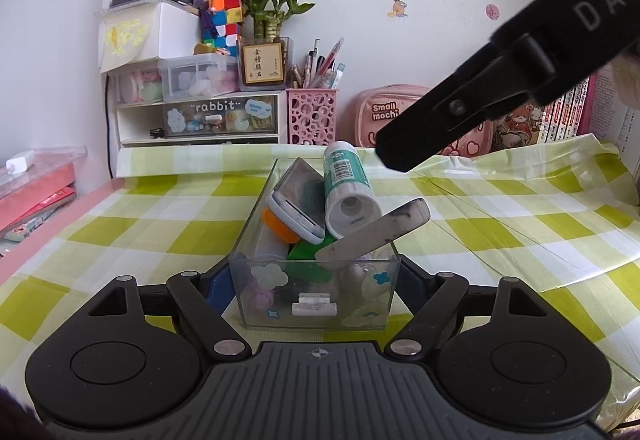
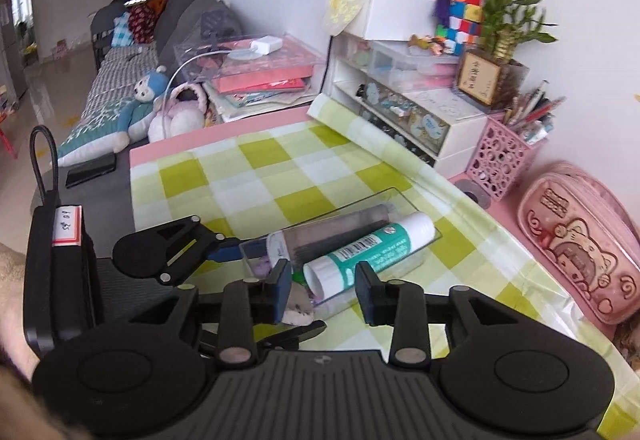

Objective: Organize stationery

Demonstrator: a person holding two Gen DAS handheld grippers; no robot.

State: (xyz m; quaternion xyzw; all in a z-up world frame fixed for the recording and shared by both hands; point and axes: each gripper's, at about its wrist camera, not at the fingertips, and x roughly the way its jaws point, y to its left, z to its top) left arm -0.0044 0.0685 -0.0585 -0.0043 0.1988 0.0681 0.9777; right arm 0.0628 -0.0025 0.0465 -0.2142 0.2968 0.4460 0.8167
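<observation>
A clear plastic box [image 1: 256, 304] stands on the green checked cloth, filled with stationery. Inside are a teal and white glue stick [image 1: 347, 188], a grey correction tape with an orange end [image 1: 294, 208], a dirty white eraser [image 1: 376, 234] leaning on the rim, and green items. My left gripper [image 1: 314, 284] is shut on the box, its blue pads against both side walls. My right gripper [image 2: 323, 292] is open and empty just above the near end of the glue stick [image 2: 372, 246] and the box [image 2: 404, 200]. The right gripper's body [image 1: 500, 80] also shows in the left wrist view.
A pink perforated pen holder [image 1: 312, 116] with pens, a white drawer unit [image 1: 200, 120] and a pink pencil case [image 2: 580, 240] stand along the wall. A potted plant [image 1: 268, 40] sits on the drawers. Books [image 1: 36, 196] lie at the left.
</observation>
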